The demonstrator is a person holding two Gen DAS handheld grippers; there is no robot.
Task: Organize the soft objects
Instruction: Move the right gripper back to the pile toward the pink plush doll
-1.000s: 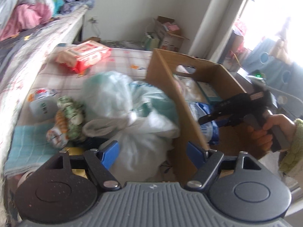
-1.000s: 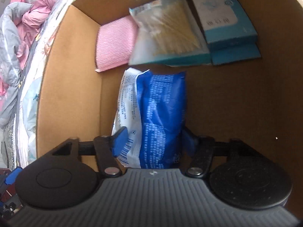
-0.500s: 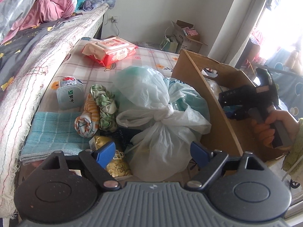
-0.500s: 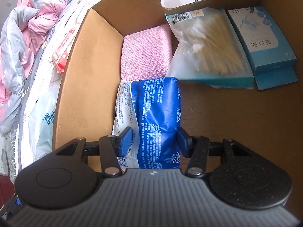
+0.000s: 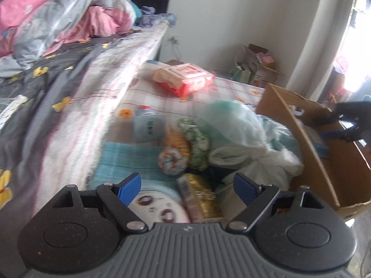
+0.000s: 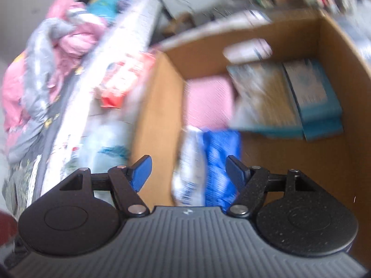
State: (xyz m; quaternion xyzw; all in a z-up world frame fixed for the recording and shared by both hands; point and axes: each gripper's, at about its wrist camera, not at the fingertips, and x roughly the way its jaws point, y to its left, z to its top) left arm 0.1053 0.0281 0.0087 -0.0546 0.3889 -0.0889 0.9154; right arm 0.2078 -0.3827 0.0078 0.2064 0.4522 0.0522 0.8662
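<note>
Right gripper (image 6: 187, 170): jaws spread, having just been opening, pads clear of the glossy blue-and-white soft pack (image 6: 206, 164) that stands inside the corrugated cardboard box (image 6: 157, 120) against its left wall. Beyond the pack lie a pink ribbed cloth (image 6: 208, 103), a clear crinkled bag and flat teal cartons (image 6: 317, 97); bare box floor to the right. Left gripper (image 5: 187, 186): jaws wide, empty, over a gold foil packet (image 5: 201, 197); left of the box, a knotted translucent plastic bag (image 5: 243, 139), rolled cloths (image 5: 183, 150) and a ribbed teal towel (image 5: 129, 159).
</note>
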